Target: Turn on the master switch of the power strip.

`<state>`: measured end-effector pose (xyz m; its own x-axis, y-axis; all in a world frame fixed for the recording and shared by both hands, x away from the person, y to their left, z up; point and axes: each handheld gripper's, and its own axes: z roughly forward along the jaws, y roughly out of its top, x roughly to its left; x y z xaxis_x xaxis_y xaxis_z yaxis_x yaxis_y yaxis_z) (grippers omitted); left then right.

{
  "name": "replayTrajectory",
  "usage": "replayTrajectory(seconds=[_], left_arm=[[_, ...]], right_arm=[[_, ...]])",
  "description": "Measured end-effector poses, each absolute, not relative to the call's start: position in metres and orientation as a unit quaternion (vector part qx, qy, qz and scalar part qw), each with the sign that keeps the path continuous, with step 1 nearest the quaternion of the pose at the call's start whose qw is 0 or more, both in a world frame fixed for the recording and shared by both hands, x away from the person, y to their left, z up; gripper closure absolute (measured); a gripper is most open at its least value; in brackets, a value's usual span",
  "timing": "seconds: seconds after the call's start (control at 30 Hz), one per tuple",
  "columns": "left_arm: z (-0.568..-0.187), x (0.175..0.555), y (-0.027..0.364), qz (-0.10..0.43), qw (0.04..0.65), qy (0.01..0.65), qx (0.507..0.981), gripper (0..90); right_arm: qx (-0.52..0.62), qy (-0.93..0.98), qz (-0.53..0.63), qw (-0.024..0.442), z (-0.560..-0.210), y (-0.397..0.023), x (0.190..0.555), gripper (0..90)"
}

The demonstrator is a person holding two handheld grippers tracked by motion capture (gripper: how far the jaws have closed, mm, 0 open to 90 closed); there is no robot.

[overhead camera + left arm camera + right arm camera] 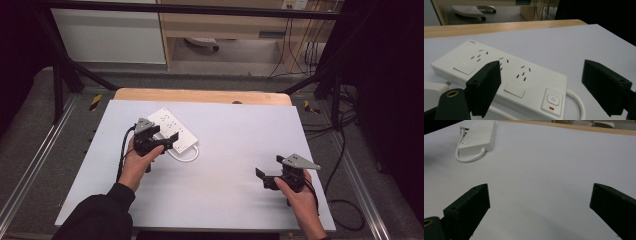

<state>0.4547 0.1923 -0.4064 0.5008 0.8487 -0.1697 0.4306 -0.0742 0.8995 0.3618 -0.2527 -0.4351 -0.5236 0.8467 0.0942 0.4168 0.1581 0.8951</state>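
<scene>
On the white power strip (499, 75) you see a power symbol on its button (552, 99); the small brand mark at its corner is too small to read.

White power strip (506, 75) lies flat on table's far-left area (sockets up, all empty); short white cord (576, 100) looped beside it.

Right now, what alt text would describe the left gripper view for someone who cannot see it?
A white power strip lies on a pale table, just beyond the left gripper, whose two black jaws stand open with nothing held. Its power button faces the camera; its white cable curls behind.
</scene>
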Motion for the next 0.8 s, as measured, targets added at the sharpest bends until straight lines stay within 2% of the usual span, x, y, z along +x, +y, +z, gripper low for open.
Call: replayTrajectory(seconds=[0.23, 0.47, 0.8], left_arm=[[-0.410, 0.459, 0.191, 0.222, 0.497, 0.448, 0.709, 25.3], [-0.414, 0.461, 0.187, 0.235, 0.482, 0.441, 0.720, 42.3], [-0.417, 0.463, 0.181, 0.227, 0.475, 0.440, 0.728, 61.6]], right_arm=[[0.436, 0.727, 0.482, 0.223, -0.435, -0.253, 0.362, 3.2], [0.436, 0.727, 0.482, 0.223, -0.436, -0.253, 0.362, 3.2], [0.435, 0.728, 0.481, 0.222, -0.436, -0.252, 0.362, 3.3]])
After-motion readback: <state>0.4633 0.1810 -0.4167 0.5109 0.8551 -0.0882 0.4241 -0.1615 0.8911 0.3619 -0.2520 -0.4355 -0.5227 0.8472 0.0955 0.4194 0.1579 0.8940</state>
